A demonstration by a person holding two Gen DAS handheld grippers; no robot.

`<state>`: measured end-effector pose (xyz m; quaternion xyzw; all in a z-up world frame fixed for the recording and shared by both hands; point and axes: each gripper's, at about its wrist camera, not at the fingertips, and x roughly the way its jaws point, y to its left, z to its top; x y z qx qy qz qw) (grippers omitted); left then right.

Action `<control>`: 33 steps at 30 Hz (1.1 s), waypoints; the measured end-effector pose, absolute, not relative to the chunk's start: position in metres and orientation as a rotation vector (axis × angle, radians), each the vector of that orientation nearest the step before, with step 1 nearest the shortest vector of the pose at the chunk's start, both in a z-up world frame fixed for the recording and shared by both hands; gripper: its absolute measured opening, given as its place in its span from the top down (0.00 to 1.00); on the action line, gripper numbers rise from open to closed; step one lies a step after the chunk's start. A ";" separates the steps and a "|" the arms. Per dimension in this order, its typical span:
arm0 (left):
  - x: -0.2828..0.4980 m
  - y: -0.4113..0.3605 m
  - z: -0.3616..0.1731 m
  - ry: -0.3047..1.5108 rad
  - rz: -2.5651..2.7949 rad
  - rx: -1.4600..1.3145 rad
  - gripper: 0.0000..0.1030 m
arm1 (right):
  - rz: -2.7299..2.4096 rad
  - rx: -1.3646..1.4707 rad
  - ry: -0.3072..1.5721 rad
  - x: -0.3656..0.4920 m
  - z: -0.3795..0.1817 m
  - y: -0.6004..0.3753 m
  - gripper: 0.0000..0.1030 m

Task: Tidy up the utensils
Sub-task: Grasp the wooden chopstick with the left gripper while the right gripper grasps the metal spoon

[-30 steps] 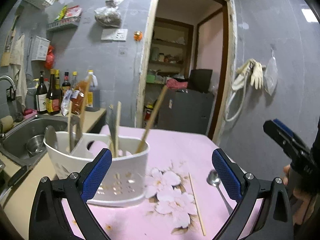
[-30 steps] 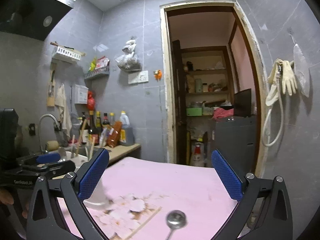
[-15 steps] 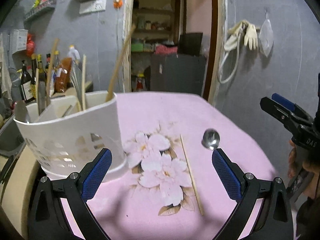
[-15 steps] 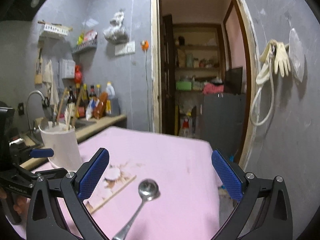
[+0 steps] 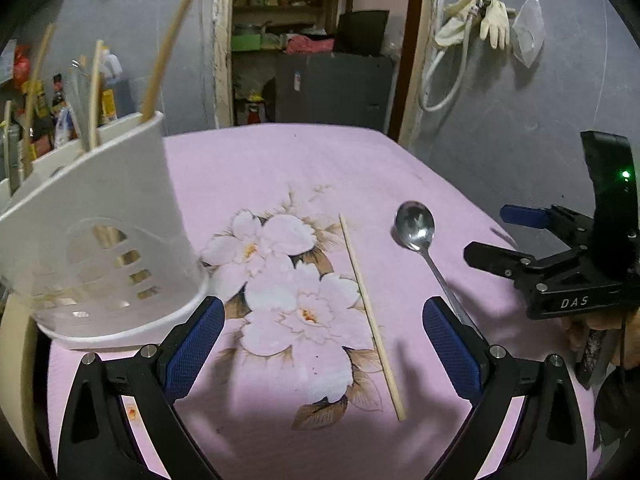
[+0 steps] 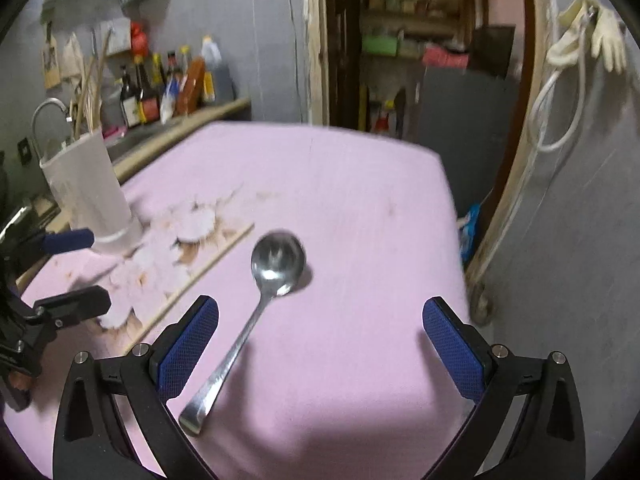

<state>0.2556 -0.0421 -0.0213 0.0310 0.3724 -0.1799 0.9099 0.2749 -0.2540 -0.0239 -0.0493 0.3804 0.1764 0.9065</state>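
A single wooden chopstick lies on the pink flowered tablecloth, with a metal spoon just to its right. My left gripper hangs open above the cloth, the chopstick between its fingers, nothing held. A white utensil holder with chopsticks standing in it sits at the left. In the right wrist view the spoon lies ahead, its handle near the left finger of my open right gripper. The chopstick and holder lie to its left.
A counter with bottles and a sink tap runs along the left of the table. A doorway with shelves opens behind. Gloves and a hose hang on the right wall. The table's right edge drops off near the door frame.
Both grippers have tilted down and moved closer over the table. The chopstick and spoon now sit larger and nearer, and the holder has slid to the left edge of the left wrist view.
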 end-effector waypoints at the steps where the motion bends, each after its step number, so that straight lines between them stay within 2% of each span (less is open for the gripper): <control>1: 0.259 -0.044 -0.023 0.785 -0.381 0.068 0.10 | 0.370 -0.100 0.797 0.276 -0.027 -0.255 0.00; 4: 0.268 -0.047 -0.028 0.833 -0.396 0.081 0.22 | 0.379 -0.098 0.834 0.279 -0.031 -0.255 0.02; 11: 0.289 -0.068 -0.039 0.928 -0.439 0.126 0.57 | 0.382 -0.094 0.866 0.285 -0.034 -0.258 0.22; 12: 0.292 -0.072 -0.039 0.933 -0.440 0.138 0.59 | 0.381 -0.095 0.866 0.285 -0.033 -0.258 0.23; 14: 0.301 -0.080 -0.040 0.941 -0.419 0.162 0.73 | 0.383 -0.093 0.867 0.286 -0.033 -0.258 0.25; 15: 0.304 -0.082 -0.042 0.947 -0.401 0.169 0.75 | 0.384 -0.093 0.869 0.286 -0.033 -0.259 0.25; 22: 0.330 -0.091 -0.047 1.007 -0.399 0.130 0.86 | 0.386 -0.123 0.876 0.288 -0.035 -0.252 0.25; 26: 0.339 -0.089 -0.047 1.038 -0.374 0.092 0.96 | 0.395 -0.141 0.881 0.290 -0.037 -0.245 0.26; 30: 0.342 -0.080 -0.043 1.045 -0.359 0.040 0.97 | 0.405 -0.172 0.883 0.292 -0.039 -0.232 0.28; 33: 0.334 -0.072 -0.038 1.033 -0.334 0.012 0.97 | 0.411 -0.198 0.891 0.296 -0.042 -0.222 0.35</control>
